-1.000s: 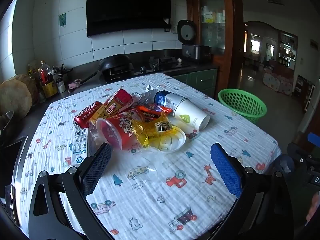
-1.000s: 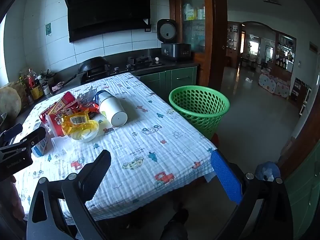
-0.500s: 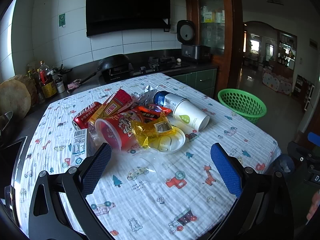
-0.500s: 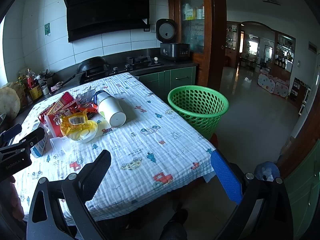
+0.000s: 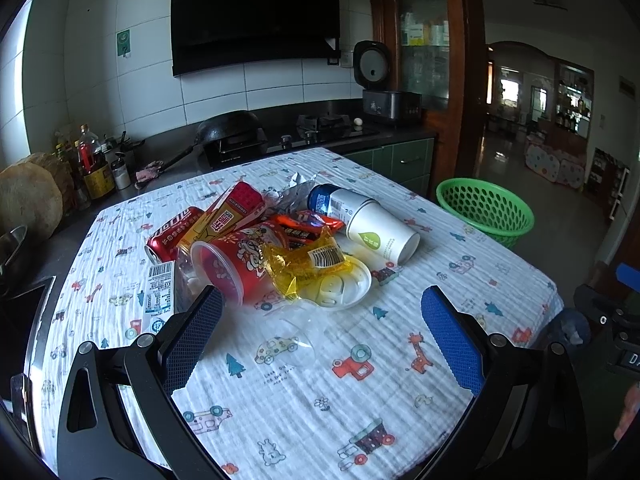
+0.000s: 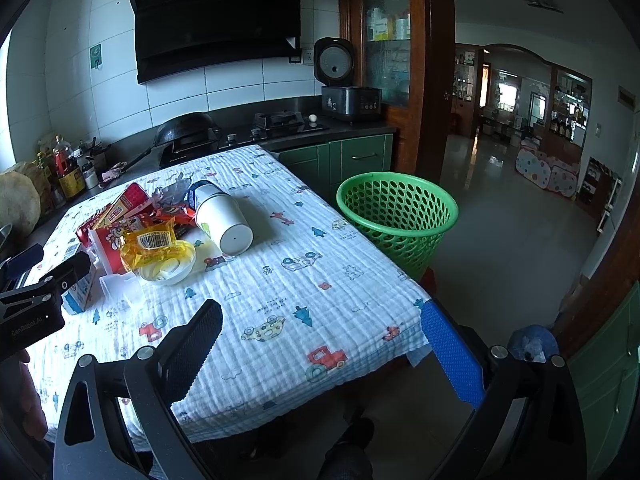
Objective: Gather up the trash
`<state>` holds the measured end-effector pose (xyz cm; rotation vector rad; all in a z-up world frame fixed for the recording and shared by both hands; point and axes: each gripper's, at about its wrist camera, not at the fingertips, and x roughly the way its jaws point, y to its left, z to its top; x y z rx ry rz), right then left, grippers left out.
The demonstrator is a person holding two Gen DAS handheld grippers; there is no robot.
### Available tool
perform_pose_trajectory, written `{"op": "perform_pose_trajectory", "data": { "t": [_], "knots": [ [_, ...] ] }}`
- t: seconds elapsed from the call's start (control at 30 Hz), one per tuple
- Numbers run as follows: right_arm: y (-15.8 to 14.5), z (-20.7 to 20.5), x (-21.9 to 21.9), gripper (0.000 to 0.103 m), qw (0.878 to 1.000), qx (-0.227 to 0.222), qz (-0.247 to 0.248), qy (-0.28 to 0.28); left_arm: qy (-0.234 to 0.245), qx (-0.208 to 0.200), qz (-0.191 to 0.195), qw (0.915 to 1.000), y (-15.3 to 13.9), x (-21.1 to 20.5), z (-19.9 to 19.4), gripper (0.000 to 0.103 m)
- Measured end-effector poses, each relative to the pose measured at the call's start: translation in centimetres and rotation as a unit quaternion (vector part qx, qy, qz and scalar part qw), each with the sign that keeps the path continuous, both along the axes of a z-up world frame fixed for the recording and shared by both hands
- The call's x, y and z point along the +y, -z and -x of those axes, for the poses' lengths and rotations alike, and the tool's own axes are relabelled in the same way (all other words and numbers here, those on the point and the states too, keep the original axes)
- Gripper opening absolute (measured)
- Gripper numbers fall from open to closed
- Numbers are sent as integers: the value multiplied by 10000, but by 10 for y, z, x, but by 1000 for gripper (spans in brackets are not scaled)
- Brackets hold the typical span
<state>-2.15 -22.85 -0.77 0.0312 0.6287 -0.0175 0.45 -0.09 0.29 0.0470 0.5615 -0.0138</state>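
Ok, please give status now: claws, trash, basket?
Both claws, left and right, open, empty. Trash pile untouched on table. Green basket beside table, path clear.

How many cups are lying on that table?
2, both on their sides: a white paper cup at the pile's right and a red plastic cup at its front. The pile may hide more.

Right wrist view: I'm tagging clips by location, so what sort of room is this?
Most likely a home kitchen: a gas stove with a wok on the dark counter, a black range hood above, and a rice cooker. The table holds trash beside a green basket.
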Motion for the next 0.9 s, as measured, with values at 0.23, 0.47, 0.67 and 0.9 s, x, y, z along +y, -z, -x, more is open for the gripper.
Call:
{"op": "perform_pose_trajectory", "data": {
  "t": [0.23,0.47,0.67,0.9],
  "knots": [
    [0,-1,0,97,10000,5,4,6,4,-3,12,10000,0,0,-3,98],
    [0,-2,-1,97,10000,7,-12,0,10,5,-2,10000,0,-1,-2,98],
    [2,-3,-2,97,10000,14,-24,1,4,26,18,10000,1,-1,-4,98],
    [3,-3,-1,97,10000,13,-21,-21,16,56,4,10000,4,-3,-5,98]
  ]
}}
